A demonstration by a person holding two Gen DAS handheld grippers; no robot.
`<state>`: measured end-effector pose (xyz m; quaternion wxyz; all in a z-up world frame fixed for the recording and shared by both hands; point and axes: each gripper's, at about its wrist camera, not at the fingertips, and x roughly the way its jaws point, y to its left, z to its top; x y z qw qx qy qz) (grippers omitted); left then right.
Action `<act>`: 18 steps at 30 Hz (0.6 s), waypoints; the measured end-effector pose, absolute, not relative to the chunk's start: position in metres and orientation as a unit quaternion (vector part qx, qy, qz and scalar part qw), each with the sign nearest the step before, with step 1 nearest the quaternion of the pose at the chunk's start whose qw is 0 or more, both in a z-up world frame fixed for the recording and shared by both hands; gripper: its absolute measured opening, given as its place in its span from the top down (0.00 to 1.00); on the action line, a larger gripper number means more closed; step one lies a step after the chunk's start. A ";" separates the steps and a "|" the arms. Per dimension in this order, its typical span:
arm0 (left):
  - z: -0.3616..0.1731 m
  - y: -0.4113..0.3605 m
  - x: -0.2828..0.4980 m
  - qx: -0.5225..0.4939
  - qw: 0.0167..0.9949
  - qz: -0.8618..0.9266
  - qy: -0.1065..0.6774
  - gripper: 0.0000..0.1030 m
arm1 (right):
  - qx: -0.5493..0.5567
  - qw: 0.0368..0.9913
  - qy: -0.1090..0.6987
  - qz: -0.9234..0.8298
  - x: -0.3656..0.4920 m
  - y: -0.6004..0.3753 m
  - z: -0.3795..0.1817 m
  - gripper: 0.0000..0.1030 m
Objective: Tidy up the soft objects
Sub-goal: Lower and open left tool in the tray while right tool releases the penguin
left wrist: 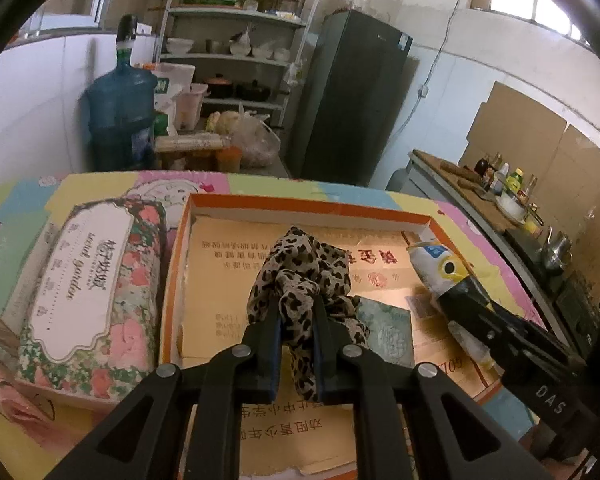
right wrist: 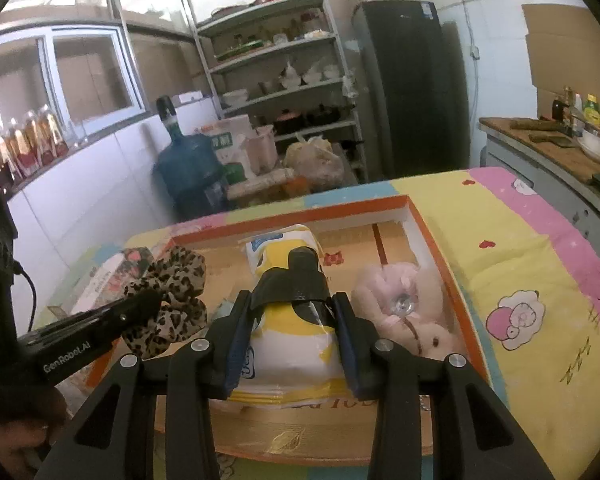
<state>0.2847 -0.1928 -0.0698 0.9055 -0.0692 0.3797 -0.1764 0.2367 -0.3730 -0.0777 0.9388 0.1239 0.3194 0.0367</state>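
Currently in hand: two soft things are being carried over the orange-rimmed box [left wrist: 308,202], one by each gripper.
Left gripper [left wrist: 296,320]: closed tight on a leopard-print cloth [left wrist: 300,268], which is bunched between the jaws and hangs above the box floor.
Right gripper [right wrist: 290,312]: closed on a yellow-and-white tissue pack [right wrist: 288,344], the pack being squeezed at its middle; whether it is resting on the box floor or held just above cannot be told.
Already in the box: a pink plush toy [right wrist: 404,304] is lying against the right wall, just beside the tissue pack.
Outside the box: a floral tissue pack [left wrist: 92,280] is lying on the cartoon-print worktop [right wrist: 520,264], just beside the box's left wall.
Step judged: placing is under way; sorting looks partly done, since the floral pack is not yet in the box.
Next move: both things are likely to be lowered into free floor space and released, the cloth to the left, clear of the plush toy; soft loads may cling to the pads.
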 end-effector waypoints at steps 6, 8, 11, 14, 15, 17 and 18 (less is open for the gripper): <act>-0.078 -0.190 0.293 -0.083 0.892 -0.181 0.405 0.65 | 0.122 0.931 0.342 0.038 0.246 -0.370 -0.090 0.60; -0.079 -0.189 0.293 -0.085 0.890 -0.180 0.410 0.61 | 0.123 0.929 0.348 0.040 0.247 -0.371 -0.094 0.59; -0.077 -0.193 0.289 -0.072 0.895 -0.176 0.404 0.45 | 0.128 0.929 0.346 0.038 0.247 -0.373 -0.095 0.58; -0.072 -0.197 0.280 -0.059 0.902 -0.174 0.390 0.31 | 0.134 0.929 0.342 0.040 0.245 -0.374 -0.095 0.55; -0.071 -0.198 0.277 -0.058 0.904 -0.174 0.386 0.27 | 0.135 0.929 0.341 0.040 0.245 -0.375 -0.094 0.54; -0.069 -0.196 0.276 -0.061 0.905 -0.176 0.382 0.24 | 0.138 0.930 0.337 0.042 0.243 -0.375 -0.093 0.51; -0.068 -0.195 0.274 -0.063 0.905 -0.178 0.381 0.24 | 0.140 0.931 0.333 0.043 0.241 -0.376 -0.092 0.50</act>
